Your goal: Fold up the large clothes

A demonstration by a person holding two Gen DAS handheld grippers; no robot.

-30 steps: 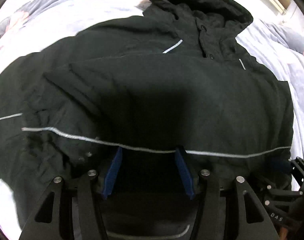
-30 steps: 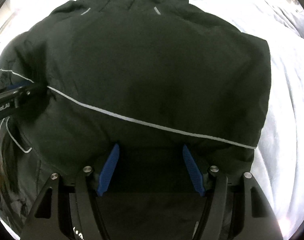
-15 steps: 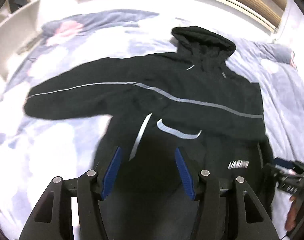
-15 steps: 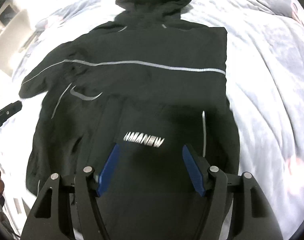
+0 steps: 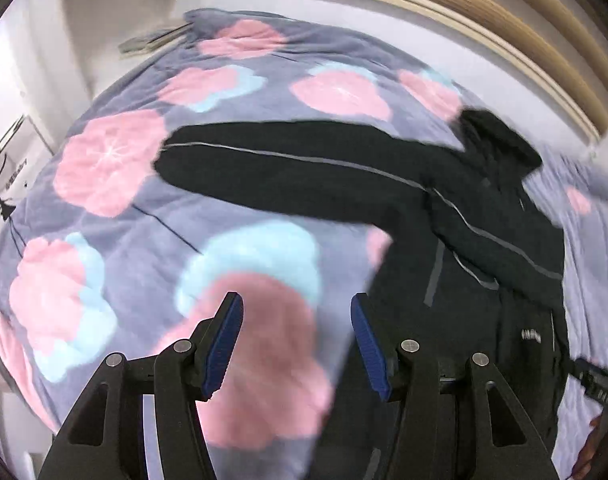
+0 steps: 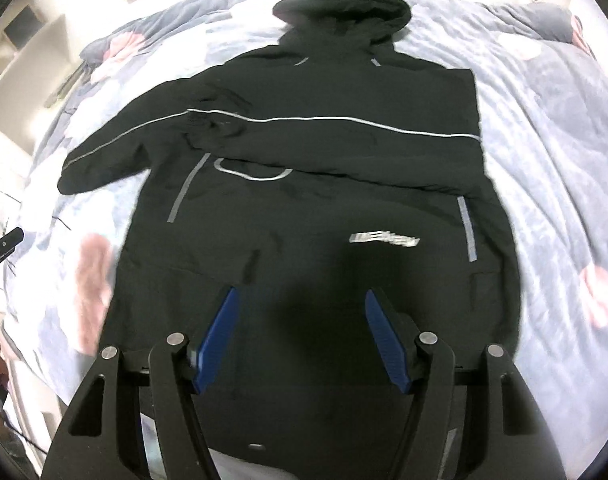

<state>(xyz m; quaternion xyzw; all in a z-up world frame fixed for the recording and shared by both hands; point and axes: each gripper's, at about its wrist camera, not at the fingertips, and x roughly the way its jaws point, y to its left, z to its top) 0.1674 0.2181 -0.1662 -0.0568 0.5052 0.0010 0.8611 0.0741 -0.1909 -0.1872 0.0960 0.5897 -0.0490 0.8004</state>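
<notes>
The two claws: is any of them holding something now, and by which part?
Nothing is held. The left claw and the right claw are both open, above the black jacket.

Jacket [image 6: 324,184]: matt black cloth, looks like woven shell fabric, lightly creased at the shoulder; thin piping and pocket trims are shinier grey, reflective-looking. Bedspread [image 5: 116,240]: soft fleecy cloth, matt, printed pink and pale blue on grey. My left gripper [image 5: 297,338] and right gripper [image 6: 300,338]: matt black plastic arms, bare metal pivot pins with a dull shine, blue pads [image 6: 386,344] finely ribbed, rubbery-looking. Headboard [image 5: 484,12]: slatted wood, light tan, satin finish. Shelf [image 5: 116,20]: smooth white board.
</notes>
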